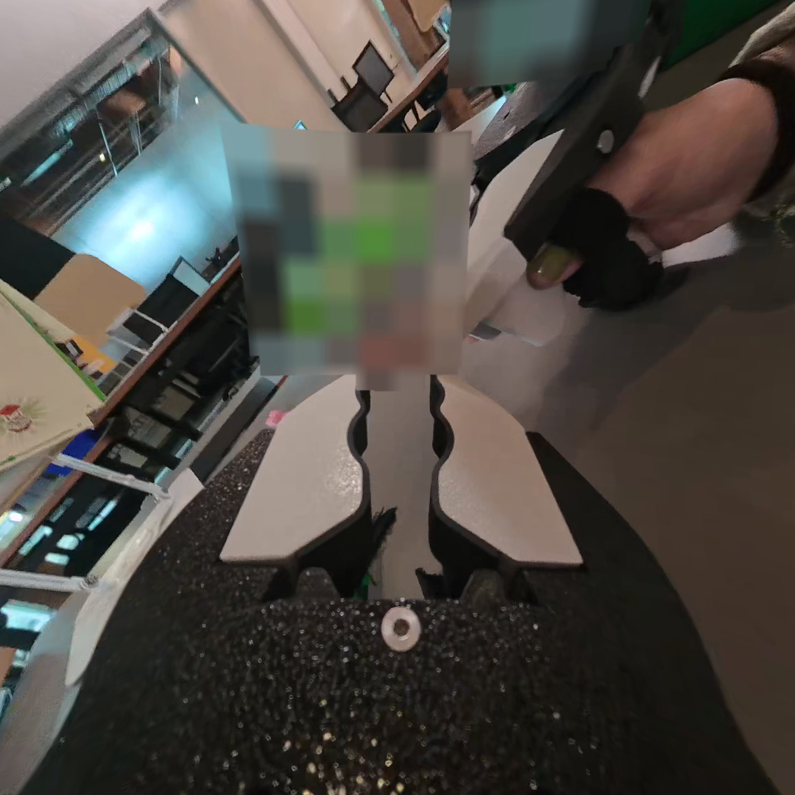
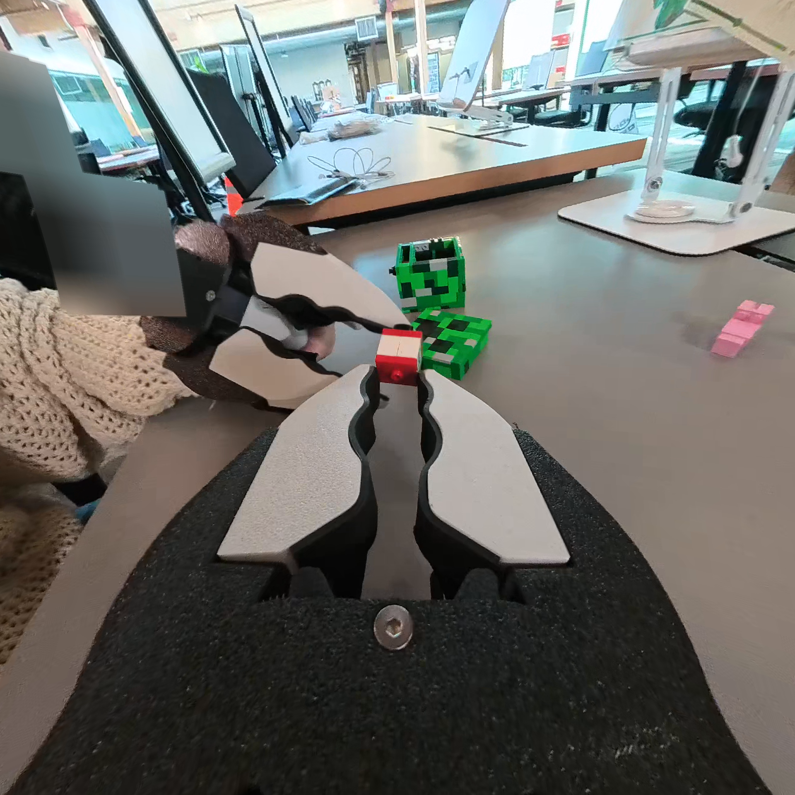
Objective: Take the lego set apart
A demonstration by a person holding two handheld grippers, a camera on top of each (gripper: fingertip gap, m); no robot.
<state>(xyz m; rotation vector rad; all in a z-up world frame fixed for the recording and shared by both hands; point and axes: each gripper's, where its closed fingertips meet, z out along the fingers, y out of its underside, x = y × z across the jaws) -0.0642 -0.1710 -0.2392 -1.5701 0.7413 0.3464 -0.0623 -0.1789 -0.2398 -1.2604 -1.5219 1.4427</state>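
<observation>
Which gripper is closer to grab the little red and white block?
Probably the right gripper. Its open fingertips sit on either side of the red and white block, which faces it squarely. The left gripper comes in from the side, also open, its tips near the block's top.

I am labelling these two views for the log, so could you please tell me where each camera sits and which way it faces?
Left wrist view: sits on the left claw, tilted, facing the room; a mosaic patch hides what lies ahead; a hand shows.
Right wrist view: sits on the right claw, facing across the grey table; its tips flank a red and white block, with green blocks behind; a knit sleeve shows.
Shared: the left claw and the table.
</observation>
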